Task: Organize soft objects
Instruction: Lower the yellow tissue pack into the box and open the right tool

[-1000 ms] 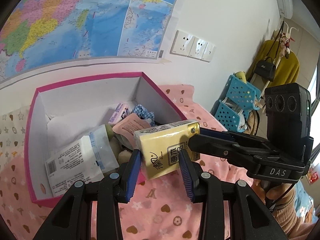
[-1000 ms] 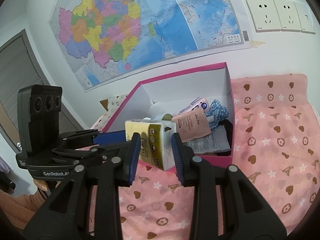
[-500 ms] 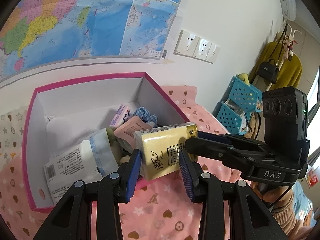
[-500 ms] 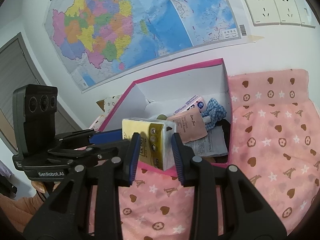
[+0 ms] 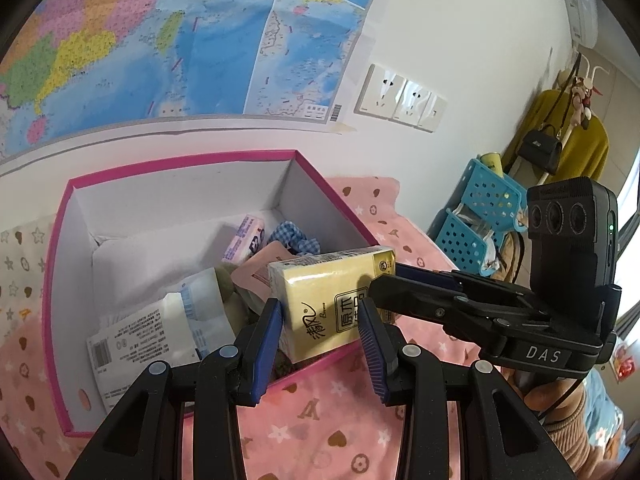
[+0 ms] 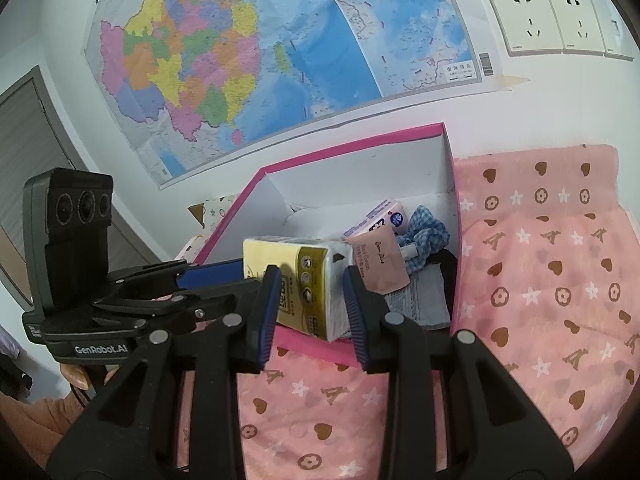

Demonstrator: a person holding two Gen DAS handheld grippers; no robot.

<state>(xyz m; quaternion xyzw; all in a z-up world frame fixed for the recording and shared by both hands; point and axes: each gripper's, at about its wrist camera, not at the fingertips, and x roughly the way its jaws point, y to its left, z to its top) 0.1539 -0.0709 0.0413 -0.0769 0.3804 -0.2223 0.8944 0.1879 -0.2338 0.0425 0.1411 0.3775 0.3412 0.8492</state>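
**Ana:** Pink cloth [image 6: 540,300] printed with hearts, stars and letter A's covers the surface, and a big coloured map [image 6: 248,52] hangs on the white wall beside a row of sockets [image 6: 560,20]. What writing can you read?

**Ben:** "DAS" on the body of the right gripper [image 5: 374,292], seen from the left camera, and "GenRobot.AI" on the left gripper [image 6: 224,276], seen from the right camera. The yellow tissue pack [image 5: 332,296] carries large Chinese characters and a small script word I cannot make out.

**Ana:** Where is that pack?

**Ben:** Lifted over the near edge of the pink-rimmed box [image 5: 180,160], clear of its floor. Both pairs of fingers are narrow and pressed on it. In the left view the left gripper [image 5: 320,320] has its blue pads on the two flanks of the near end, while the right gripper clamps the far right end. In the right view the right gripper [image 6: 310,292] squeezes the pack [image 6: 300,276] at the end with the gold band.

**Ana:** And inside the box?

**Ben:** A pink sachet [image 6: 378,264] with cursive lettering too small to read, a pale pink tissue pack [image 6: 380,216], a blue checked scrunchie [image 6: 426,232], and a white packet with a barcode and fine print [image 5: 148,328]. Further right in the left view stand blue plastic baskets [image 5: 480,216] and a mustard garment [image 5: 576,140] with a black handbag [image 5: 540,148] hanging over it.
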